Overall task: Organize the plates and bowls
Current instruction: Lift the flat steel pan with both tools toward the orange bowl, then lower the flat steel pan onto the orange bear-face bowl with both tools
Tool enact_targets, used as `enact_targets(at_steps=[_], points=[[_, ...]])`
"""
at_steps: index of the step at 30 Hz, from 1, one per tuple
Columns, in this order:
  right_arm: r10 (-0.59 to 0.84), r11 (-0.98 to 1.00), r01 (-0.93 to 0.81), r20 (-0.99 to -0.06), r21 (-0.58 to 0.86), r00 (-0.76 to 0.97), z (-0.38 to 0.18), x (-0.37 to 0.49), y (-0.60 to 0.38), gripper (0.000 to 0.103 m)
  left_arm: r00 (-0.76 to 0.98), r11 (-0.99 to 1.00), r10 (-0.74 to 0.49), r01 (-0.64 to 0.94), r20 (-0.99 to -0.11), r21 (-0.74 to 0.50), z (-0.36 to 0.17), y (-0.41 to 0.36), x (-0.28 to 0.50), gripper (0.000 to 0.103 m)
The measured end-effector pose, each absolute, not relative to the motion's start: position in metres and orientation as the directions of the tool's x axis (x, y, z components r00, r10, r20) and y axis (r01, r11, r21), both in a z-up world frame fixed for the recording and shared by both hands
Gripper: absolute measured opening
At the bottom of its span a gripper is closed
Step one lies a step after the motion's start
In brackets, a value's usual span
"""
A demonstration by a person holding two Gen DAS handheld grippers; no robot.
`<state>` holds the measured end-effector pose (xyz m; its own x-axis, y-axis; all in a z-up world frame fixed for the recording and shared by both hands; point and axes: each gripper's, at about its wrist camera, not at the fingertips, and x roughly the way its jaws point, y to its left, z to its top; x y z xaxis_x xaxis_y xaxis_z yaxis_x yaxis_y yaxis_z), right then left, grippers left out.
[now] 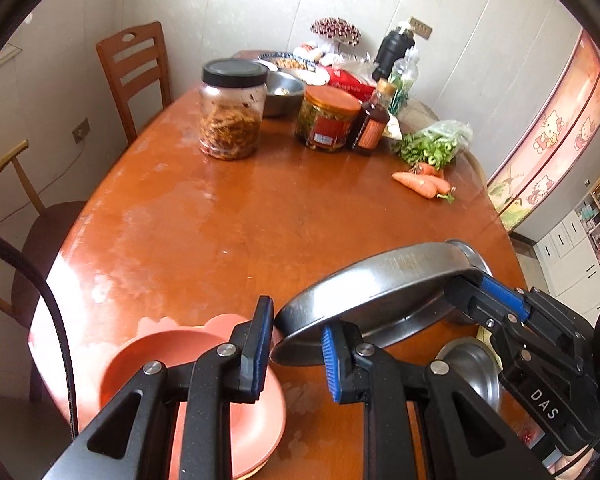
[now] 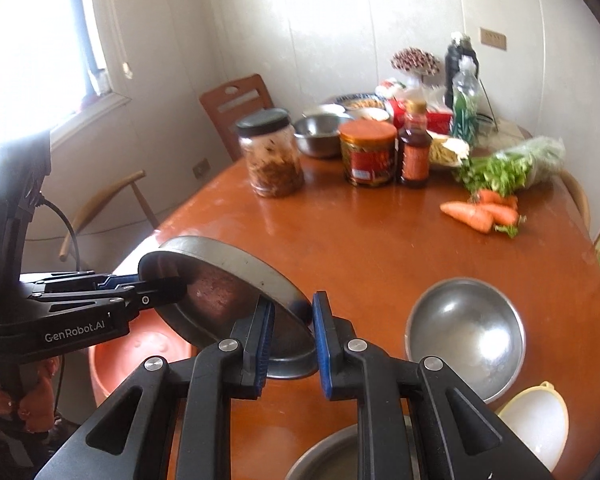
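A round steel plate (image 1: 380, 276) hangs tilted above the brown table (image 1: 260, 220), held from both sides. My left gripper (image 1: 296, 336) is shut on its near-left rim. From the right, my right gripper (image 1: 472, 282) is shut on the opposite edge. In the right wrist view the same plate (image 2: 228, 260) has its rim between the blue pads of my right gripper (image 2: 290, 320), with my left gripper (image 2: 168, 286) clamped on its far-left edge. Stacked pink bowls (image 1: 172, 364) sit below on the left. A steel bowl (image 2: 466, 336) rests on the table at the right.
A pale yellow bowl (image 2: 536, 420) and another steel dish (image 2: 328, 456) lie near the table's front edge. Jars (image 1: 232, 112), a sauce bottle (image 1: 374, 120), greens (image 1: 432, 144) and carrots (image 1: 420, 182) crowd the far side. Wooden chairs (image 1: 136, 68) stand at the left.
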<state>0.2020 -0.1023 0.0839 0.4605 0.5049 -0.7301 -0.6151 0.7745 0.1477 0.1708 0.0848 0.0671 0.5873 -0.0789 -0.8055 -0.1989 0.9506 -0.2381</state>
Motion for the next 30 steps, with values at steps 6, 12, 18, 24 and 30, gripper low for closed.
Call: enact_targets(at_steps=[6,12,18,24,30], points=[[0.554,0.731,-0.667,-0.697,0.146,0.456,0.104,0.179,-0.086,0.02,0.631,0.945,-0.035,-0.232,-0.775,-0.231,0.088,0.1,0.138,0.023],[0.593,0.692,-0.708,-0.669,0.14,0.447,0.114,0.153,-0.07,0.02,0.647,0.941,0.021,-0.27,-0.762,-0.204,0.099,0.113,0.106,0.023],[0.622,0.649,-0.749,-0.662,0.136,0.418,0.117,0.126,-0.055,0.02,0.646,0.93,0.066,-0.316,-0.76,-0.188,0.099,0.125,0.072,0.023],[0.627,0.613,-0.779,-0.68,0.13,0.38,0.105,0.103,-0.04,0.02,0.624,0.914,0.087,-0.36,-0.777,-0.187,0.087,0.136,0.051,0.023],[0.628,0.594,-0.792,-0.697,0.14,0.347,0.092,0.094,-0.03,0.02,0.587,0.903,0.083,-0.386,-0.805,-0.188,0.068,0.146,0.047,0.023]])
